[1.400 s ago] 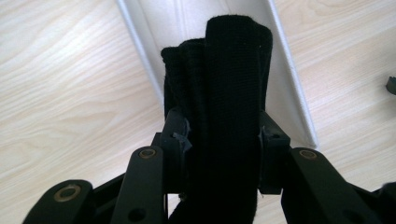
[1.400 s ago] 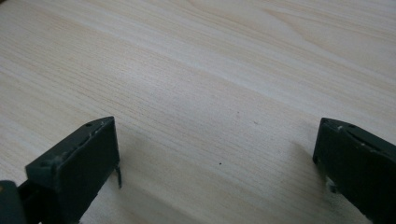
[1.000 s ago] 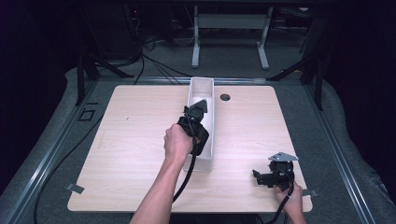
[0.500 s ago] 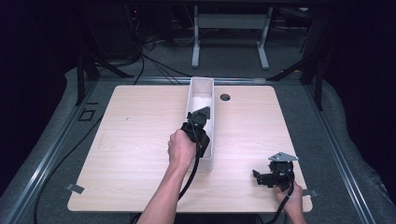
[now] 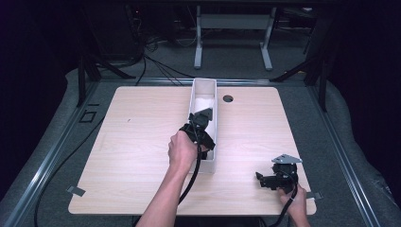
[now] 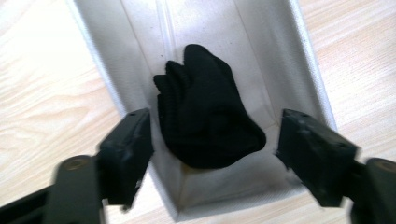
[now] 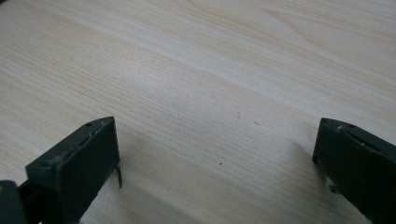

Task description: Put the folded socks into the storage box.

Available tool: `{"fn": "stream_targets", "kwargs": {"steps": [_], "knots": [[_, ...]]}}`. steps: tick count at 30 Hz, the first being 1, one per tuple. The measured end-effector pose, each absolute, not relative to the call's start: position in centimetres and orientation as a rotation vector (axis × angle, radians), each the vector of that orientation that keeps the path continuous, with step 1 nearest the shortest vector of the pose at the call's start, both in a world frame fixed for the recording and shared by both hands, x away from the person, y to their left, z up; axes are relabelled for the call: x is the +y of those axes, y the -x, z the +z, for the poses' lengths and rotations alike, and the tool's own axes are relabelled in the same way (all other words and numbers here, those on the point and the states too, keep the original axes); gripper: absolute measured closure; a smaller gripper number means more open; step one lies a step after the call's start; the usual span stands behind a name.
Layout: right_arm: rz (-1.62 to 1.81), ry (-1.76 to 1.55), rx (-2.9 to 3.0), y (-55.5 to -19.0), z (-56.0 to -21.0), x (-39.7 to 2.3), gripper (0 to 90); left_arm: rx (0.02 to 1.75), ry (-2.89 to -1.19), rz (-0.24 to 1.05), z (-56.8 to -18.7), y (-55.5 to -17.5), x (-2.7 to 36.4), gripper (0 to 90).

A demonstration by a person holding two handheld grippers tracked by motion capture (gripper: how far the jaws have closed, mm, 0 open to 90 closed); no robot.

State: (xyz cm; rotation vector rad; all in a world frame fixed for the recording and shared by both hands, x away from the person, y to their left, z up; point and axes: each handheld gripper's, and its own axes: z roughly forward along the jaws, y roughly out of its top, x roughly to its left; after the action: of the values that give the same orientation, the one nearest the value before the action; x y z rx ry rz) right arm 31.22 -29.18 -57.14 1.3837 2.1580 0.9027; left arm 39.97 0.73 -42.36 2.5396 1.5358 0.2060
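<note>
Inside the white bin (image 6: 140,56), near end, lies the black sock (image 6: 205,116). Left tongs (image 6: 212,140) have just been opening and straddle it untouched; best lifted straight up, clear of walls. Right tongs (image 7: 217,154) spread, empty, over the surface (image 7: 196,70).

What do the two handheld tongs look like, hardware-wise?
Both are black. The left tongs have blocky rectangular jaws and a black cable trailing along a bare forearm, no sleeve. The right tongs carry a grey three-cornered plate on top.

sock (image 6: 205,121) in bin (image 6: 285,60), bin on table (image 5: 132,156)
</note>
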Motion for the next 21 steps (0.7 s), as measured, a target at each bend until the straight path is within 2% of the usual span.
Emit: {"fn": "stream_targets", "kwargs": {"steps": [4, 21], "knots": [[0.903, -1.384, 2.158, -31.2, -57.1, -29.2, 0.0, 1.531, -2.521, 0.216, -41.6, -39.9, 1.5, 16.0], [0.898, -1.385, 2.163, -31.2, -57.1, -29.2, 0.0, 1.507, -2.429, 0.265, -37.0, -38.8, 6.9, 0.4]]}}
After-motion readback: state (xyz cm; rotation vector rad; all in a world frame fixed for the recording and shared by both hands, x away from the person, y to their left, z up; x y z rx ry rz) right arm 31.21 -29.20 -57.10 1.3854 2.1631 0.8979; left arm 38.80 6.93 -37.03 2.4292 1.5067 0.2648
